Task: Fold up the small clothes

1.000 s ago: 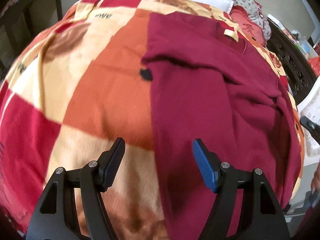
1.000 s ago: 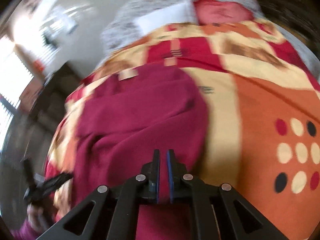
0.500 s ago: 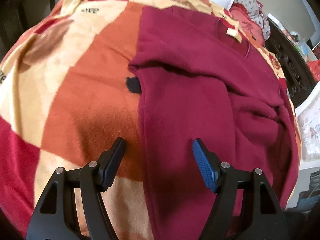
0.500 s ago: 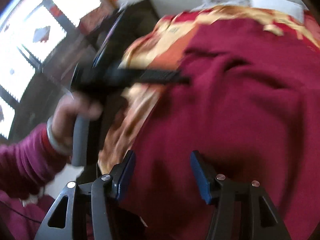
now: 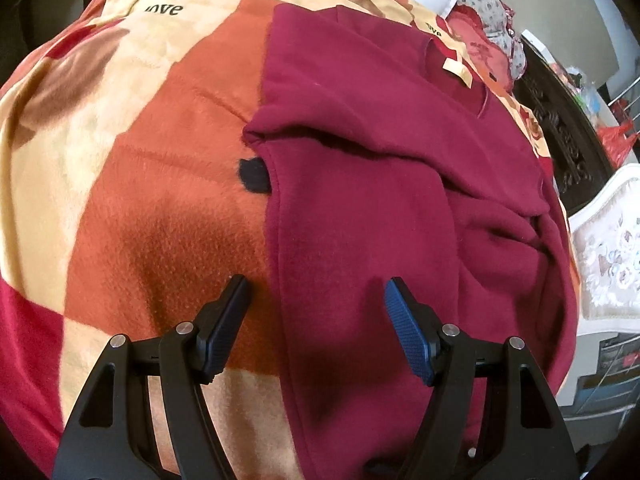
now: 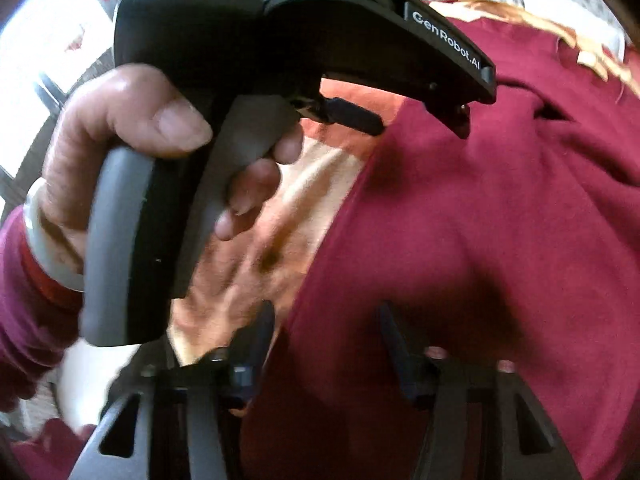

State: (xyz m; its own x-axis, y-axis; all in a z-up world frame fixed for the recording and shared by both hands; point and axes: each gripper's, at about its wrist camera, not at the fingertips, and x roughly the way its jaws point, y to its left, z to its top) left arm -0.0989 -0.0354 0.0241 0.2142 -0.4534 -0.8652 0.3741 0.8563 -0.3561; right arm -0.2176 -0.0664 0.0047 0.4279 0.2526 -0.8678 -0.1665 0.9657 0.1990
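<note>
Both pairs of fingers stand wide apart with nothing between them: the left gripper (image 5: 316, 312) spreads its black and blue-padded fingers (image 5: 408, 340) over the near left edge of the garment, and the right gripper (image 6: 326, 336) (blurred in its own view) is likewise parted above the same cloth.

The largest thing in sight is the fleecy checked blanket of orange, cream and red squares (image 5: 160, 160), which covers the bed and serves as the landmark here. On the blanket's right half lies the dark red fleece sweatshirt (image 5: 380, 200), spread flat, its neckline with a small cream label (image 5: 458, 70) toward the blanket's far edge and its hem toward the near edge. One sleeve is folded across the body, making a crease that runs across the middle. The left side seam runs down the blanket's orange square, just beside a small black spot (image 5: 254, 174) printed on the blanket.

In the right wrist view the person's left hand (image 6: 132, 152) wraps the grey-and-black pistol-grip handle (image 6: 160, 200) of the left gripper, above the blanket's near left part, beside the sweatshirt's edge (image 6: 480, 220).
</note>
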